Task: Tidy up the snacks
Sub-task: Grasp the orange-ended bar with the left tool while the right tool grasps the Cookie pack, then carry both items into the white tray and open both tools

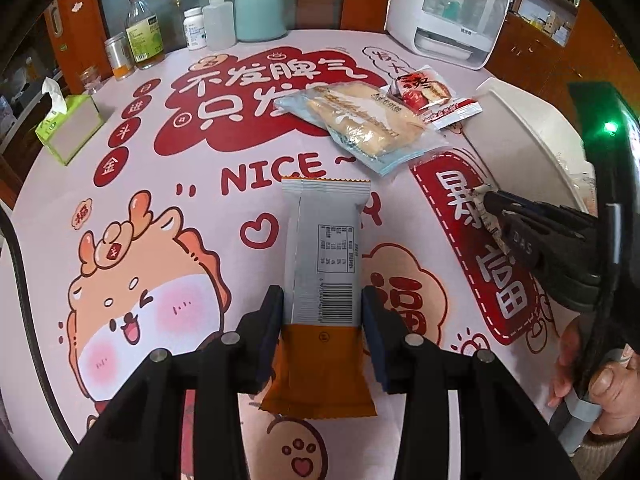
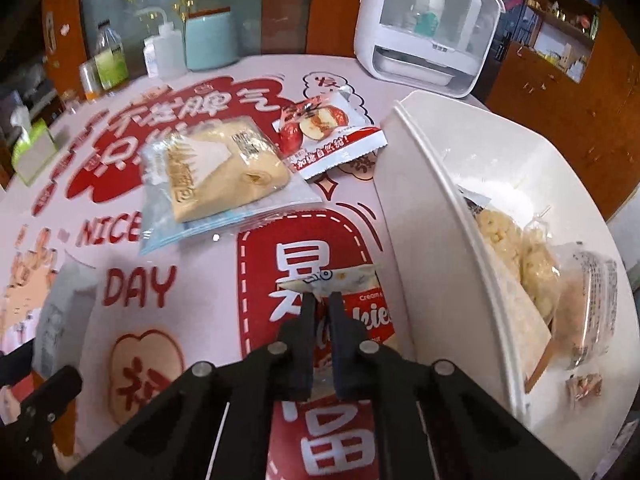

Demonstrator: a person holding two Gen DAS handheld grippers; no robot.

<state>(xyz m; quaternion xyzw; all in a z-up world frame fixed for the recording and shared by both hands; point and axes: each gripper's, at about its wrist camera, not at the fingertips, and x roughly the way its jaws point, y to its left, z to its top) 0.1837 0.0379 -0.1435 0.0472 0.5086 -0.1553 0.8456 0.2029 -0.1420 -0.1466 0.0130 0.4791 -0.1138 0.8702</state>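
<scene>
A grey-and-orange snack packet (image 1: 320,248) lies lengthwise on the printed tablecloth, and my left gripper (image 1: 322,298) is shut on its sides. My right gripper (image 2: 322,298) is shut on the top edge of a red-and-white cookie packet (image 2: 360,312), just left of the white bin (image 2: 420,184). In the left wrist view the right gripper (image 1: 486,202) shows at the right with that thin packet (image 1: 491,222) in its jaws. Clear bread packets (image 2: 224,176) and a red date packet (image 2: 328,128) lie farther back on the table. The bin holds several wrapped snacks (image 2: 532,264).
A green tissue box (image 1: 68,120) stands at the left edge. Bottles (image 1: 144,32), a teal canister (image 1: 258,12) and a white appliance (image 1: 444,12) line the back. A person's hand (image 1: 600,392) holds the right gripper's handle.
</scene>
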